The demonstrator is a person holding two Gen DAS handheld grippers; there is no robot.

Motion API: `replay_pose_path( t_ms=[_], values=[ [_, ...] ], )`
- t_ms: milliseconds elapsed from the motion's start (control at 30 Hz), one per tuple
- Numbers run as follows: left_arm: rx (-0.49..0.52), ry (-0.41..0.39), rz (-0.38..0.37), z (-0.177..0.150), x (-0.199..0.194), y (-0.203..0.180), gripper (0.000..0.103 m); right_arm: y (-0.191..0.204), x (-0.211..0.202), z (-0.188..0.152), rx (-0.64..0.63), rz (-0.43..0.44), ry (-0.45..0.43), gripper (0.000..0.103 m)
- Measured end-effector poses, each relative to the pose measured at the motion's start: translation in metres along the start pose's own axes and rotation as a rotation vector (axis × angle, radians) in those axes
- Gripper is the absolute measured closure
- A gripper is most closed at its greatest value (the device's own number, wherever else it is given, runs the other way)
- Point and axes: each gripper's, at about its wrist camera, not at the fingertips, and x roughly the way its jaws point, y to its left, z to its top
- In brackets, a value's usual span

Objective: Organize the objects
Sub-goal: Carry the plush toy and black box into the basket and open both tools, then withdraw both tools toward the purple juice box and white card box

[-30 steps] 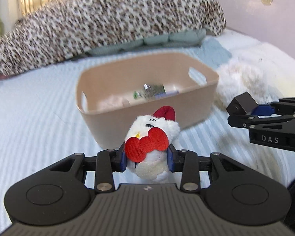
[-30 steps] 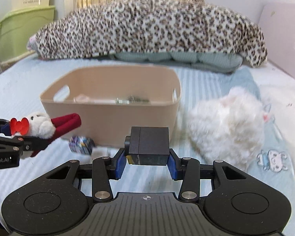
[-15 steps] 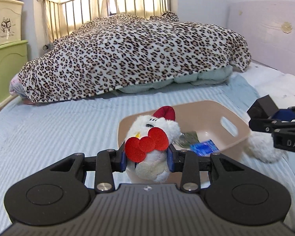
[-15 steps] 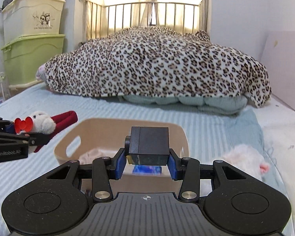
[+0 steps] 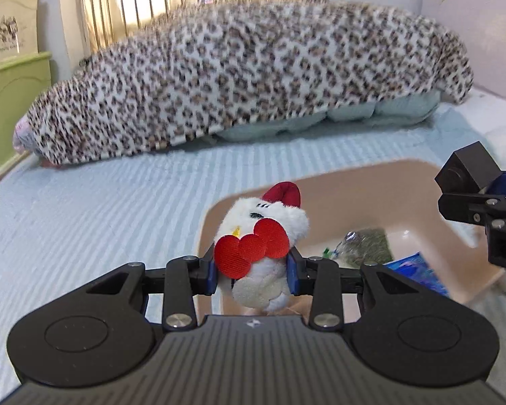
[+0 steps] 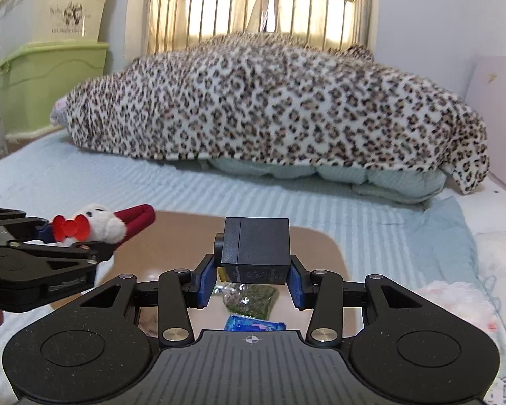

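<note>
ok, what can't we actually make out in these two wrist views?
- Beige bin floor: right wrist view, mostly hidden by the right gripper and black box.
- Blue packet: left wrist view, blurred; print unreadable.
- Plush toy lower body: hidden by the left gripper.
- White fluffy item: right wrist view, too blurred to identify.

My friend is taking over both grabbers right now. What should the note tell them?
Left gripper: shut on the white plush toy with the red bow, held above the near-left corner of the beige bin.
Right gripper: shut on the black box, held over the bin.
In the bin already: a green packet and a blue packet.
Left to do: open both grippers so the toy and box drop in. A fluffy white thing lies on the bed right of the bin; it probably goes in too.
</note>
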Motion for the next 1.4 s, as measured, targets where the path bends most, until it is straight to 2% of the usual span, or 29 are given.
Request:
replay_pose_path(
  t_ms=[200, 333, 400, 467, 533, 700, 833, 900, 967, 1167, 1400],
  values=[
    [0.014, 0.067, -0.01, -0.012, 0.034, 0.0, 0.063, 0.005, 0.041, -0.013, -0.004, 0.007, 0.088, 0.062],
    [0.022, 0.083, -0.008, -0.018, 0.04, -0.002, 0.061, 0.004, 0.049, -0.021, -0.001, 0.015, 0.121, 0.061],
    [0.002, 0.071, -0.02, -0.019, 0.036, -0.001, 0.058, 0.004, 0.049, -0.022, -0.006, 0.007, 0.131, 0.052],
    [-0.018, 0.065, -0.034, -0.019, 0.029, 0.0, 0.052, 0.004, 0.041, -0.021, -0.009, -0.003, 0.108, 0.046],
    [-0.019, 0.036, -0.018, -0.015, 0.018, -0.001, 0.029, 0.004, 0.031, -0.017, -0.02, -0.02, 0.08, 0.04],
    [-0.021, -0.008, -0.006, -0.01, -0.014, 0.001, 0.027, 0.001, 0.004, -0.011, -0.005, -0.032, 0.051, 0.03],
    [-0.033, -0.023, -0.004, -0.009, -0.04, 0.004, 0.015, -0.002, -0.018, -0.011, 0.039, -0.021, 0.045, 0.023],
    [-0.032, -0.026, -0.002, -0.011, -0.052, 0.005, 0.013, -0.001, -0.029, -0.012, 0.048, -0.016, 0.048, 0.019],
    [-0.036, -0.017, -0.007, -0.017, -0.062, 0.006, 0.012, 0.001, -0.039, -0.017, 0.052, -0.018, 0.05, 0.015],
    [-0.035, 0.049, -0.024, -0.04, -0.072, 0.005, 0.012, 0.004, -0.056, -0.039, 0.059, -0.007, 0.107, 0.013],
    [-0.032, 0.128, -0.012, -0.074, -0.065, 0.003, 0.012, 0.007, -0.043, -0.075, 0.086, 0.03, 0.224, 0.013]
  ],
)
